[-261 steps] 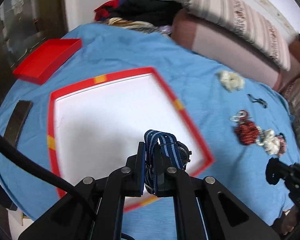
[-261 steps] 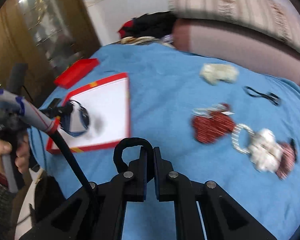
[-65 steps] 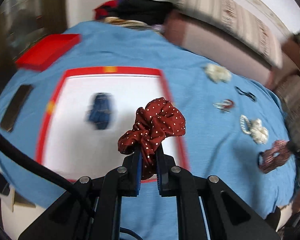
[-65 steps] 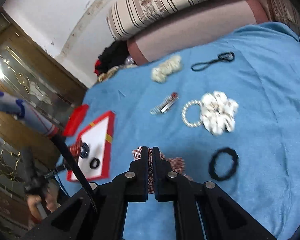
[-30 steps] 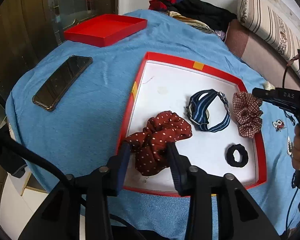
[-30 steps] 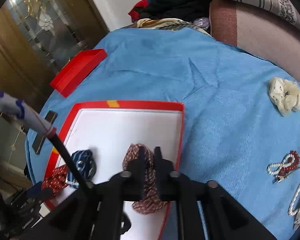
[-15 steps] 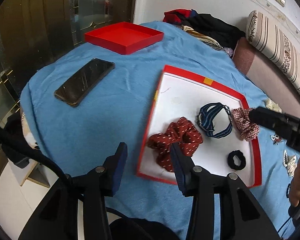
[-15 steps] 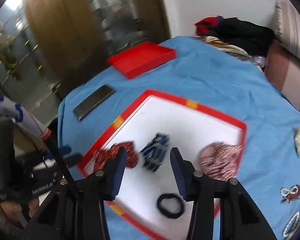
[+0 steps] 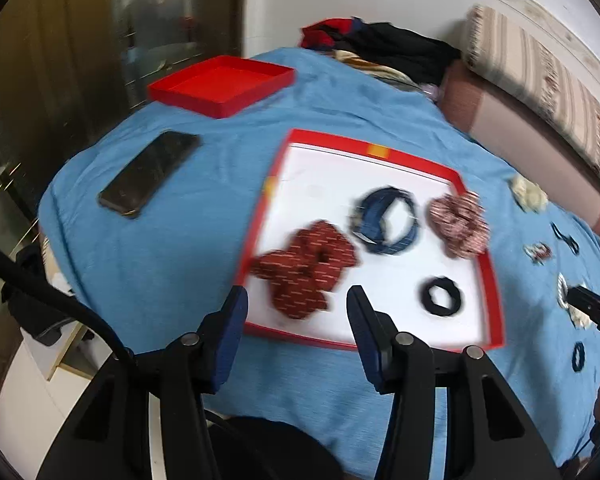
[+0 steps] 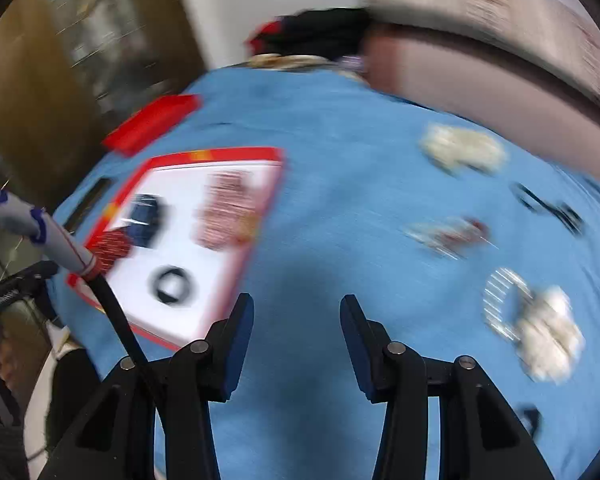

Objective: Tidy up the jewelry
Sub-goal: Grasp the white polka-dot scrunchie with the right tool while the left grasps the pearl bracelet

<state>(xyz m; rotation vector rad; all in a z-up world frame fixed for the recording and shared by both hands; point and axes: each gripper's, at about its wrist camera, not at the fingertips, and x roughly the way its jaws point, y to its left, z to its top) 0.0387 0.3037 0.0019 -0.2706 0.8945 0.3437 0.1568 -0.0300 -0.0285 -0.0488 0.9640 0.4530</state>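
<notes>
A red-rimmed white tray [image 9: 496,304] lies on the blue cloth. In it lie a dark red dotted scrunchie [image 9: 306,266], a blue striped watch strap [image 9: 386,220], a red checked scrunchie [image 9: 460,220] and a black hair tie [image 9: 442,296]. My left gripper [image 9: 296,320] is open and empty, above the tray's near edge. My right gripper [image 10: 296,328] is open and empty over bare cloth, right of the tray [image 10: 256,240]. Still on the cloth are a cream scrunchie [image 10: 462,152], a bead clip [image 10: 448,234], a pearl bracelet with white scrunchie [image 10: 540,328] and a black tie [image 10: 552,206].
A black phone [image 9: 150,172] and an empty red lid [image 9: 220,84] lie on the cloth left of the tray. A striped cushion and sofa back [image 9: 540,92] border the far side, with a pile of clothes [image 9: 384,48]. A small dark tie [image 9: 577,356] lies at the right.
Both grippers let go of their scrunchies in the tray and opened. The left one has pulled back; the right one has swung right, away from the tray, over bare cloth.
</notes>
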